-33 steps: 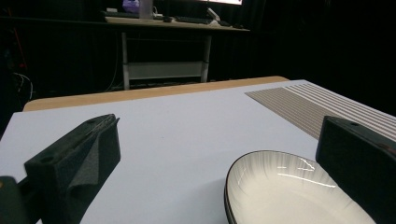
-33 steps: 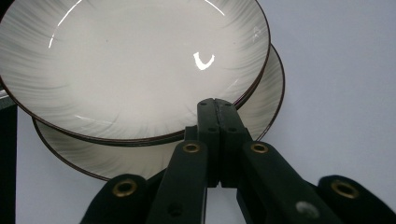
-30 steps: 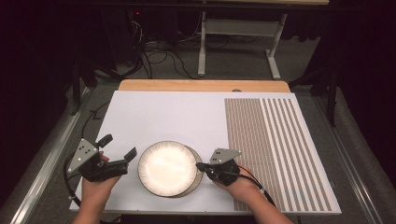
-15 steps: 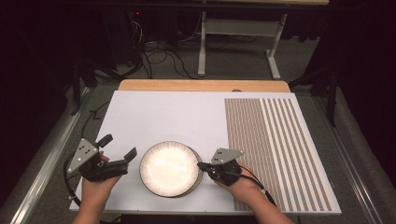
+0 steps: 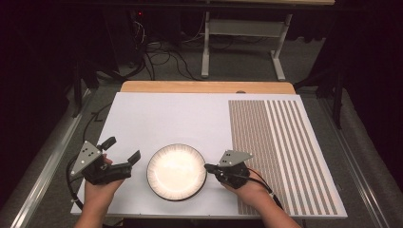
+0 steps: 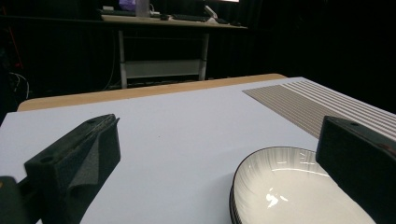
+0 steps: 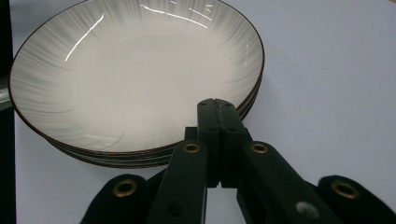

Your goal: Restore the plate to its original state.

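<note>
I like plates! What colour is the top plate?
The top plate is white, with fine grey streaks and a thin dark rim. Best seen in the right gripper view.

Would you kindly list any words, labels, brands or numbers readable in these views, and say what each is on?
None: no readable text on the stacked plates, the white board, its striped panel or either gripper.

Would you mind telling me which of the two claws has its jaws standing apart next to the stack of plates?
The left claw: its jaws stand wide apart beside the stack of plates, while the right claw is pressed shut at the stack's rim.
</note>
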Demonstrator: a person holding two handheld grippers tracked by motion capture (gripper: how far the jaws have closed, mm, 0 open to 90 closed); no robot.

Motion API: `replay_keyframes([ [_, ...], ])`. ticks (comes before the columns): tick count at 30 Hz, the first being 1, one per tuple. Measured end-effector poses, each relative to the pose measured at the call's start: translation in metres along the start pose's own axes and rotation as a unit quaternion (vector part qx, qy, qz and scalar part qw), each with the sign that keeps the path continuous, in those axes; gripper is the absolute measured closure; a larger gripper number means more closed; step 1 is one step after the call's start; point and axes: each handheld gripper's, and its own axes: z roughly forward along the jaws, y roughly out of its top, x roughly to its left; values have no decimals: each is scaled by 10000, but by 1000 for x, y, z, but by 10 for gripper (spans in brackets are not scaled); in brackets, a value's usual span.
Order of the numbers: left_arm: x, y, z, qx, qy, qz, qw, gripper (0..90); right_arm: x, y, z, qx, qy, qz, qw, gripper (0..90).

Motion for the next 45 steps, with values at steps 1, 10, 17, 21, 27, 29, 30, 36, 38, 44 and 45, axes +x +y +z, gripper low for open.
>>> replay_keyframes([
  [1,0,0,0,-5,-5,-11,10000,4,-1,0,0,-20,29,-37,10000,900],
  [10,0,0,0,0,-3,-3,10000,4,0,-1,0,-17,12,-30,10000,900],
  [17,0,0,0,-4,-8,-19,10000,4,0,-1,-1,-27,6,13,10000,900],
  [21,1,0,0,-6,-10,-25,10000,4,-3,-1,-6,-99,-52,37,9999,900],
  [27,0,0,0,1,-17,-17,10000,4,-8,-2,-22,-283,-167,119,9994,900],
  [29,0,0,0,10,-14,-4,10000,4,-11,-3,-30,-370,-211,161,9990,878],
  [30,0,0,0,12,-16,-4,10000,4,-11,-3,-31,-364,-229,195,9989,870],
  [36,0,-3,2,34,-39,-53,10000,4,-17,-8,-50,-586,-424,394,9966,736],
  [38,1,-4,3,48,-61,-58,10000,4,-20,-12,-57,-693,-565,433,9950,661],
  [44,-1,-4,6,102,-135,-5,9999,4,-29,-21,-80,-1076,-871,589,9886,436],
  [45,-1,-4,7,102,-143,1,9998,4,-30,-23,-83,-1115,-916,656,9874,401],
])
